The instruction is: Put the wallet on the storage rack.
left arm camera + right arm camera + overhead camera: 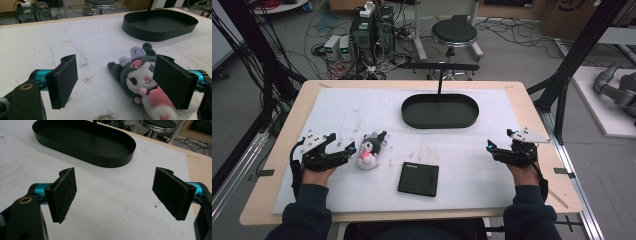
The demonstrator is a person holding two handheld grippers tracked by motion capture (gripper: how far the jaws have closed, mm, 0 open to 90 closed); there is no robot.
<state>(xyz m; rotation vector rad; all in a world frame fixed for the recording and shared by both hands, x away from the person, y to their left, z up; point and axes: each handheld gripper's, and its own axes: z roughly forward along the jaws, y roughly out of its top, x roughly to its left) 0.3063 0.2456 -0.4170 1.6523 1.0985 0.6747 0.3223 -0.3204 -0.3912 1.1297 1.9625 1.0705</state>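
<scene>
Soft plush, the grey-and-white toy [370, 150] lies left of centre on the worktop [282, 150]; it looks light and squashy, best pinched across its head. The left gripper [346, 150] sits beside it, fingers released; the right gripper [490, 148] rests at right, likewise released and empty.

Bright, even overhead light; the white foam mat [362, 110] reads pale and slightly washed. Shadows are soft. High view is grainy, bending toward 3 and 9 o'clock.
</scene>
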